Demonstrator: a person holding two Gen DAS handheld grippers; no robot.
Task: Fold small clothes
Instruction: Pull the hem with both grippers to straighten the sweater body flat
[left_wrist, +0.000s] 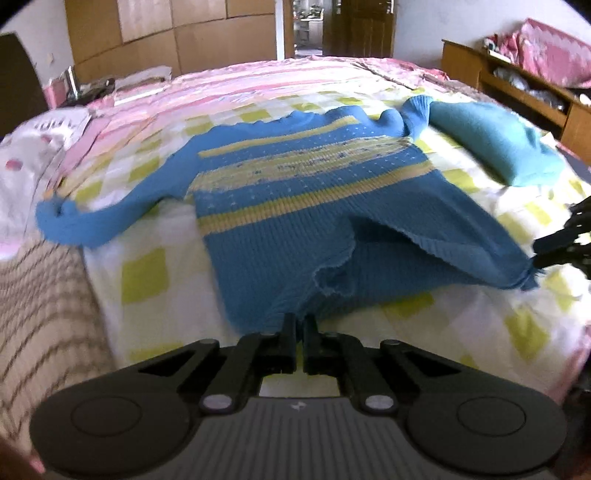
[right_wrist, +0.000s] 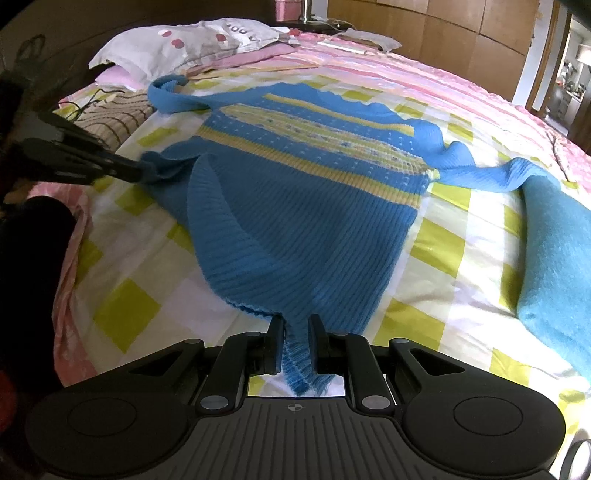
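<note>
A: Pinching the sweater (left_wrist: 295, 206) hem near the bed's (left_wrist: 155, 273) front edge, my left gripper (left_wrist: 300, 325) is clamped tight.

B: And the right wrist view?

A: My right gripper (right_wrist: 297, 325) grips 1 hem corner. Uneven pulling could skew the fold.

A bed (left_wrist: 147, 273) with checked sheet carries a blue striped sweater (left_wrist: 295, 192) and teal cloth (left_wrist: 491, 144).

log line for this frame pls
left gripper: shut on sweater hem | right gripper: shut on hem corner | hem lifted off bedsheet
</note>
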